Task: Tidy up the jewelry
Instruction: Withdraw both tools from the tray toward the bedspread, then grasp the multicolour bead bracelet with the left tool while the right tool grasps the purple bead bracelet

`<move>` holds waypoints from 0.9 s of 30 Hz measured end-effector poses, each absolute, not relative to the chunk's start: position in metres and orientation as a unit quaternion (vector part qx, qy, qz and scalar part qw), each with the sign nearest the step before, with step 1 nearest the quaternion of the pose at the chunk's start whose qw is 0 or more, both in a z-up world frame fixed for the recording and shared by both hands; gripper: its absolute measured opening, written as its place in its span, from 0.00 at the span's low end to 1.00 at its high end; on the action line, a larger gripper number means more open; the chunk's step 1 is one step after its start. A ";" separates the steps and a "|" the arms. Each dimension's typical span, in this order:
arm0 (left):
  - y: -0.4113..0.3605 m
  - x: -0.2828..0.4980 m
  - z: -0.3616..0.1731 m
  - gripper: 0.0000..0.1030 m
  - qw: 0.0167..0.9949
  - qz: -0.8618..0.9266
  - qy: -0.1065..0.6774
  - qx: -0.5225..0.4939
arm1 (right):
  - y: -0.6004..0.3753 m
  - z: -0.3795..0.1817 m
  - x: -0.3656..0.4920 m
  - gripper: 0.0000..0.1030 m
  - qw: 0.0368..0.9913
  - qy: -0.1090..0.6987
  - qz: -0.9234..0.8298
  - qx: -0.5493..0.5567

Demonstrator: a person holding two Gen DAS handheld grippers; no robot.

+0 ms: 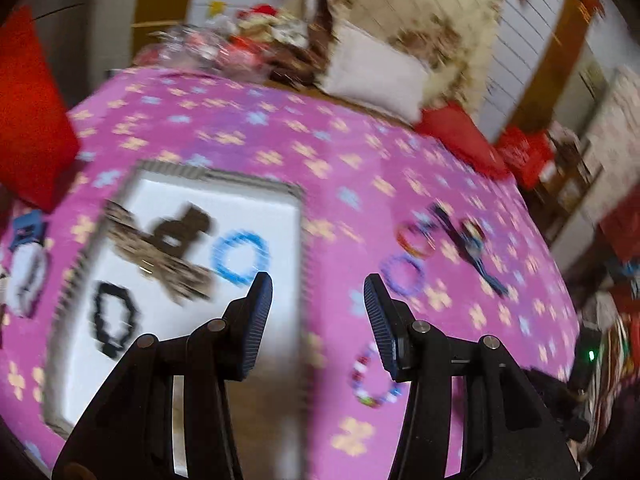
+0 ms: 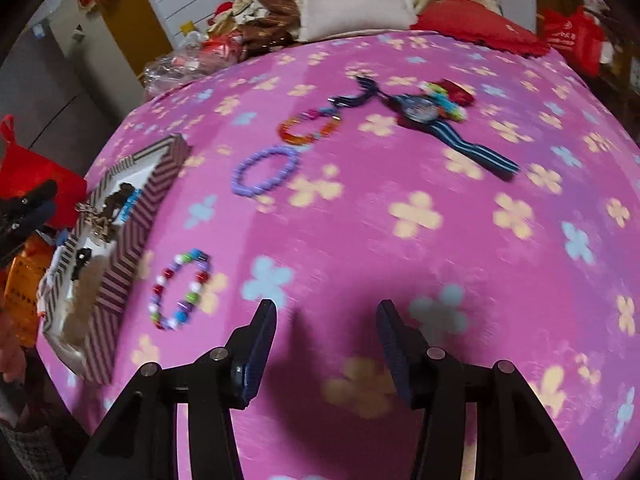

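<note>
At the far left lay the shallow cardboard box with a white lining and brown chevron-striped walls [image 2: 132,236], resting on the pink fleece blanket printed with cream and blue flowers [image 2: 360,240]. Inside it, in the left wrist view, sat a black beaded bracelet [image 1: 114,318], a brownish chain piece too blurred to identify [image 1: 160,256], and a bright blue beaded bracelet [image 1: 240,258].

The left gripper [image 1: 318,282] hung over the box's right wall with its fingers spread and nothing between them. Just beside that wall, on the blanket, lay a multicoloured bracelet of round plastic beads [image 2: 180,290], probably the nearest piece left to put away. It looked light, and a loose elastic loop would likely sag when lifted, so pinching a short stretch of beads across the strand seemed safer than pressing down on the whole ring; smooth beads could roll out of the pads.

Further right, the right gripper [image 2: 326,308] hovered above bare blanket, likewise released and empty. Beyond it, well apart, were a lilac beaded bracelet [image 2: 266,172], an orange and red chunky bead bracelet [image 2: 308,128], and a child's wristwatch with a navy striped strap [image 2: 440,124], whose stiffer strap would probably offer the firmest hold.
</note>
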State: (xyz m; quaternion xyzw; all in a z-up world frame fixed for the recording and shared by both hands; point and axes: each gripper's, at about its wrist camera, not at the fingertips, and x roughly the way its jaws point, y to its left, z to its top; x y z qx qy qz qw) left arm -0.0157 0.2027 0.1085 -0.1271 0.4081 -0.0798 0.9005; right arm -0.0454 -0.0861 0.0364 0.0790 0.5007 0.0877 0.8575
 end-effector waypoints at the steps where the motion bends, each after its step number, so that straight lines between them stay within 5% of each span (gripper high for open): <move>1: 0.192 -0.016 0.104 0.46 0.896 -0.086 0.417 -0.123 | -0.093 0.036 -0.043 0.48 0.858 0.499 0.088 0.083; 15: 0.123 -0.010 0.017 0.35 0.853 -0.093 0.514 -0.019 | -0.055 0.027 0.065 0.48 0.841 0.517 0.145 0.061; 27: 0.117 -0.003 0.019 0.35 0.853 -0.141 0.503 0.005 | -0.011 0.016 0.111 0.42 0.853 0.508 0.112 -0.042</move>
